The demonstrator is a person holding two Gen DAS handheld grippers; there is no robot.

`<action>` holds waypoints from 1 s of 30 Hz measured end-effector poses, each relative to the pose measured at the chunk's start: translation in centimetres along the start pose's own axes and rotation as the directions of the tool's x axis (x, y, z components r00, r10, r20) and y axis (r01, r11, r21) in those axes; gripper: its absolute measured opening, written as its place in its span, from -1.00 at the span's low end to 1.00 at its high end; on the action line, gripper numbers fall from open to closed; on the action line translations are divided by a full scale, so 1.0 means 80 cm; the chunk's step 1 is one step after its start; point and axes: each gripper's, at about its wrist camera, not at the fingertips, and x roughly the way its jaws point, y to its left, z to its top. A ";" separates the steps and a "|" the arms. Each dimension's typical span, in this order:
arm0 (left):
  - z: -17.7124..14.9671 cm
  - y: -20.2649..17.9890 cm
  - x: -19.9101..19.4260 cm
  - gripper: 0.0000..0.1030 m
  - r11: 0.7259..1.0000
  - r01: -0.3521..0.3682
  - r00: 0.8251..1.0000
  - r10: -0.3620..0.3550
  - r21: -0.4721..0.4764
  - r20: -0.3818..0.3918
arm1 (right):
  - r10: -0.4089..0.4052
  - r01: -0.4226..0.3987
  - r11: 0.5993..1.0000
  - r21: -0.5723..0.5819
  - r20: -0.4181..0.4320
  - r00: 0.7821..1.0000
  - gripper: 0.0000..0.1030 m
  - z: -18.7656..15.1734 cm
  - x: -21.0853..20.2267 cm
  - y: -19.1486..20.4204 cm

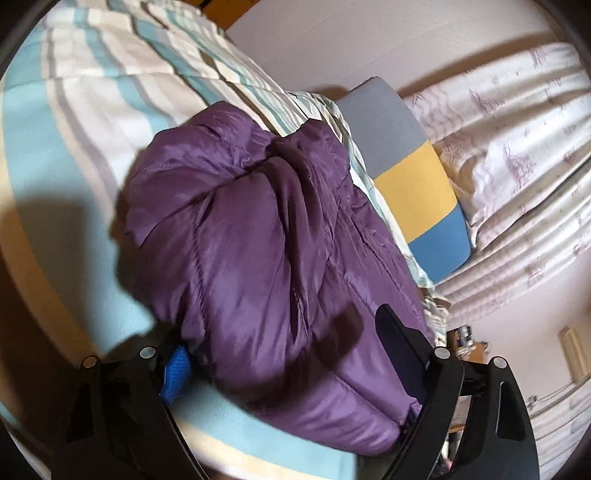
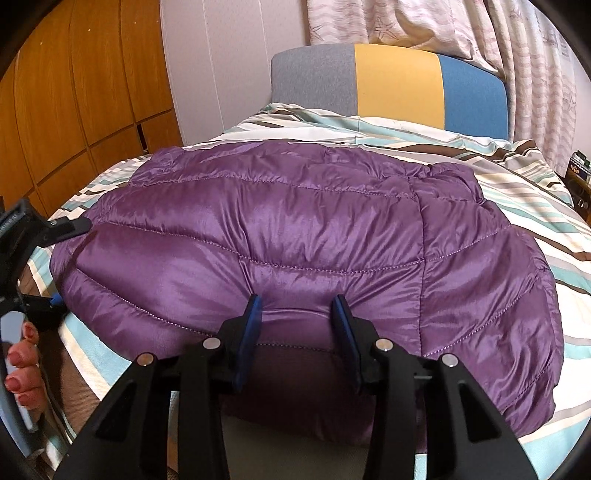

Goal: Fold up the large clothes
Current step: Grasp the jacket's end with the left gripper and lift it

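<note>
Nearest the right wrist camera, the right gripper (image 2: 297,314) had its two fingers pinching a bulge of the purple puffer jacket (image 2: 295,236) at its near edge, the padding puckered between the blue pads; this looked like a hold taken to lift that edge for a fold. To the left, a hand (image 2: 22,363) held the left gripper (image 1: 280,339), whose fingers stood spread wide on either side of the jacket's end, one blue pad (image 1: 177,373) low beside the fabric and the other finger above it. They straddled the thick end without clearly pressing on it, probably ready to close.

The jacket lay bunched across the striped bedcover (image 2: 517,192), near the bed's front edge, within easy reach of both grippers. Beyond it stood a grey, yellow and blue headboard (image 2: 395,85), with curtains (image 2: 406,22) behind.
</note>
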 end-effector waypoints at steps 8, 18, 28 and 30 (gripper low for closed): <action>0.028 0.008 0.022 -0.11 0.996 -0.036 0.999 0.036 -0.079 -0.002 | 0.005 -0.005 1.000 0.005 0.002 1.000 -0.23 0.000 0.000 -0.002; 0.012 -0.075 -0.017 -0.56 0.961 -0.124 0.982 0.083 0.248 0.168 | 0.013 -0.013 1.000 0.025 -0.003 1.000 -0.23 -0.001 0.002 -0.004; -0.040 -0.181 -0.030 -0.56 0.788 -0.108 0.975 -0.035 0.606 0.219 | 0.016 -0.016 0.999 0.050 -0.007 1.000 -0.23 0.003 0.008 -0.006; -0.050 -0.195 -0.028 -0.56 0.760 -0.093 0.977 -0.054 0.643 0.205 | 0.019 -0.019 0.998 0.057 -0.007 1.000 -0.23 0.004 0.009 -0.006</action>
